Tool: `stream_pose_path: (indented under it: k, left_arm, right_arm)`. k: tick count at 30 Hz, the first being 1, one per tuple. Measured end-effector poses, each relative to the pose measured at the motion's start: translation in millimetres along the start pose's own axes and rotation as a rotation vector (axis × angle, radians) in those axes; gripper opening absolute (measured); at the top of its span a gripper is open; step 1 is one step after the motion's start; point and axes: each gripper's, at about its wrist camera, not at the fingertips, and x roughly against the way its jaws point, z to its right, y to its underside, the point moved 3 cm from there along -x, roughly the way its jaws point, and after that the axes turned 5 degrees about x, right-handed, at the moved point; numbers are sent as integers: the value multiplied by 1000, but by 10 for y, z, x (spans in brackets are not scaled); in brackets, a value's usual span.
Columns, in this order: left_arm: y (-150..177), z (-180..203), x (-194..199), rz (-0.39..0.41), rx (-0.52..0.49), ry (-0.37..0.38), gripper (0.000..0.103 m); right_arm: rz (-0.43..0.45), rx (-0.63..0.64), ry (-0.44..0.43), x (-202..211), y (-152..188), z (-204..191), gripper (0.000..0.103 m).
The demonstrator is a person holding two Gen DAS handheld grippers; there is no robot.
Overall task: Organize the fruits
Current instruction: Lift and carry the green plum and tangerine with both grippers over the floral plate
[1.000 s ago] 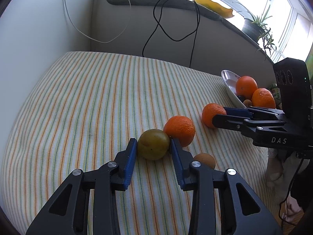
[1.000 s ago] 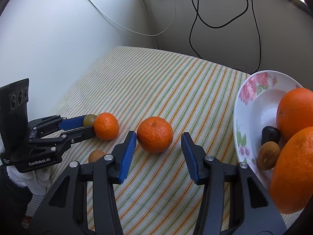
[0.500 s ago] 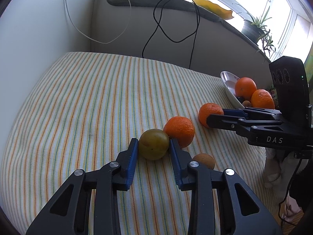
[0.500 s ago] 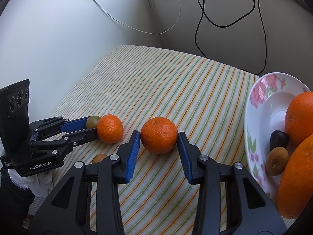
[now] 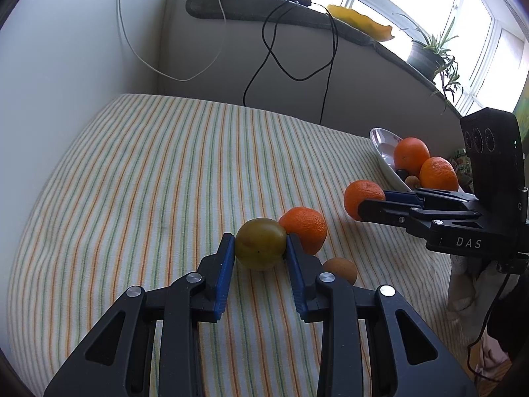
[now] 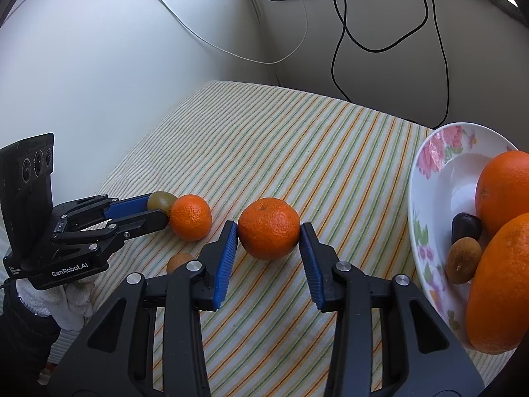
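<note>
My left gripper [image 5: 260, 248] is shut on a yellow-green plum [image 5: 260, 244] that rests on the striped cloth [image 5: 148, 178]. A mandarin [image 5: 304, 225] lies right behind the plum, and a small brown fruit [image 5: 340, 266] lies to its right. My right gripper [image 6: 268, 231] is shut on an orange [image 6: 268, 228] on the cloth; the orange also shows in the left wrist view [image 5: 362, 197]. The left gripper [image 6: 155, 211] shows at the left of the right wrist view with the plum [image 6: 160, 200], beside the mandarin [image 6: 191, 216].
A white flowered plate [image 6: 433, 178] at the right holds two big oranges [image 6: 502, 192], a dark plum [image 6: 466, 228] and a brown fruit [image 6: 463, 259]. Walls close the left and back. Black and white cables [image 5: 271, 53] hang behind. A potted plant [image 5: 426, 56] stands on the sill.
Both pairs of jaws have closed: the left onto the yellow-green plum, the right onto the orange. Both fruits stay on the cloth.
</note>
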Motion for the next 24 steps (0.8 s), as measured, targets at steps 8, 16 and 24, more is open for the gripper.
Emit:
stream_pose_path:
  k: [8, 16, 24]
  left_arm:
    - [-19, 14, 91, 22, 10, 0, 30]
    - [-3, -23, 186, 43, 36, 1, 30]
    - [-94, 22, 332, 79, 23, -8, 30]
  right_arm:
    - [21, -3, -7, 139, 31, -23, 40]
    - [31, 3, -2, 240, 85, -19, 40]
    - [63, -1, -2, 399, 70, -29, 40]
